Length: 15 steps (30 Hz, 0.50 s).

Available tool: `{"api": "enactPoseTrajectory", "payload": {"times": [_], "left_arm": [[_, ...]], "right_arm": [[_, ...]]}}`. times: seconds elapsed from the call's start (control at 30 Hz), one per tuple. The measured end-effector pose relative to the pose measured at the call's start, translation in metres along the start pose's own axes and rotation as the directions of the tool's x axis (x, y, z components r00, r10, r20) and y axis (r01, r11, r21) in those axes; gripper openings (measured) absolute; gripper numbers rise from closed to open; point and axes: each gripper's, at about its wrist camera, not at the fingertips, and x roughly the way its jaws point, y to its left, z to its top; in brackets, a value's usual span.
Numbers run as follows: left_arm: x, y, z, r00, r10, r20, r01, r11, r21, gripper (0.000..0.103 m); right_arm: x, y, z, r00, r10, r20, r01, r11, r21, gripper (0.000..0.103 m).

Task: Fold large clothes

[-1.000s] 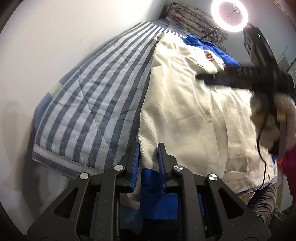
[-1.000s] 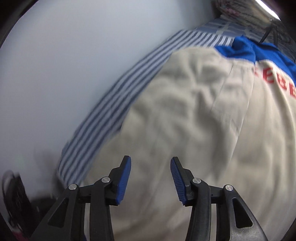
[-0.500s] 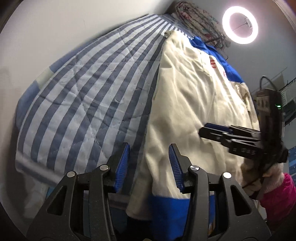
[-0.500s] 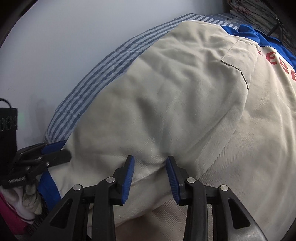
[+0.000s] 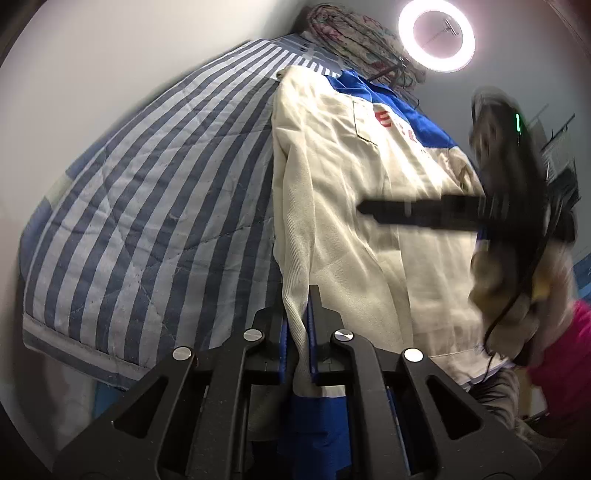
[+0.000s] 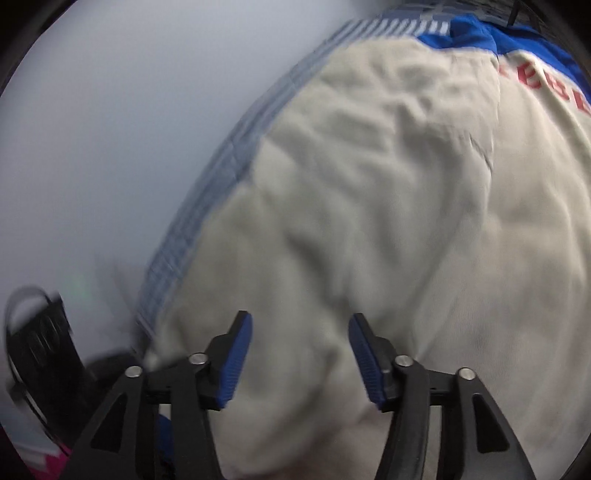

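Cream jacket [image 5: 354,229] pinched by left gripper [image 5: 297,332].

Lit mainly by a glaring ring light [image 5: 436,36] at the top right of the left wrist view. Strong fisheye bending and dark vignetting at every edge. Heavy motion blur across the right wrist view; smeared right gripper [image 5: 364,208] in the left.
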Motion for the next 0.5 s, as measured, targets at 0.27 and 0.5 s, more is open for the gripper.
{"api": "enactPoseTrajectory", "payload": {"times": [0.27,0.5], "left_arm": [[-0.001,-0.016,0.000,1.000,0.026,0.017,-0.027,0.998,0.056,0.005],[0.004,-0.034,0.006,0.999,0.045,0.026,-0.047,0.994,0.098,0.005]], "right_arm": [[0.023,0.035,0.065,0.998,-0.059,-0.008,0.059,0.997,-0.040,0.068],[0.066,0.044,0.099,0.967,-0.250,-0.050,0.246,0.966,-0.081,0.066]]}}
